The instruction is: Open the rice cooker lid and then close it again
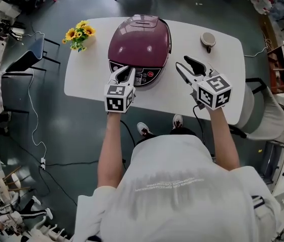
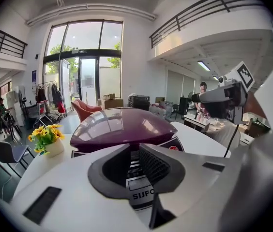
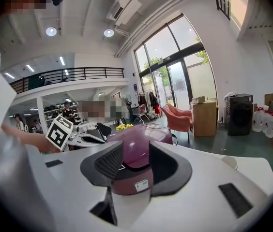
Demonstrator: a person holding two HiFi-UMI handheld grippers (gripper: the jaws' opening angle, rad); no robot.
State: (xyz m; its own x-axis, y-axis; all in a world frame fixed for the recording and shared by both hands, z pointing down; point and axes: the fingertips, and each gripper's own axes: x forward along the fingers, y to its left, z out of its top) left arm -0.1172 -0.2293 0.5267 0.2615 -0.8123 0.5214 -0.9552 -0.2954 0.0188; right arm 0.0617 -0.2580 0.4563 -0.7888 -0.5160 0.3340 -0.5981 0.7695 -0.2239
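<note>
Lid point(image 1: 141, 38) is down. Rice cooker point(image 1: 154, 59) sits at the table's point(image 1: 89, 82) 12 o'clock.

Risks:
- Left gripper point(image 1: 127, 72) is at the cooker's 7 o'clock edge over the control panel point(image 1: 147, 77). Its jaws are almost together with a thin slit, nothing pinched. The tips could skid off the glossy dome or hit a panel button instead of the latch. A hard push could shove the cooker toward 12 o'clock.
- Right gripper point(image 1: 184, 65) hovers at the cooker's 4 o'clock, off it, jaws well apart and empty. The body isn't braced, so it may slide, and a sprung lid may snap up.

Materials:
- Flowers point(image 1: 80, 34) at 10 o'clock are yellow and look artificial.
- Table is white, smooth, with rounded corners.
- Cooker is maroon with a shiny domed top and a dark flat panel.
- Small round object point(image 1: 208, 39) at 2 o'clock is beige, too small to name.
</note>
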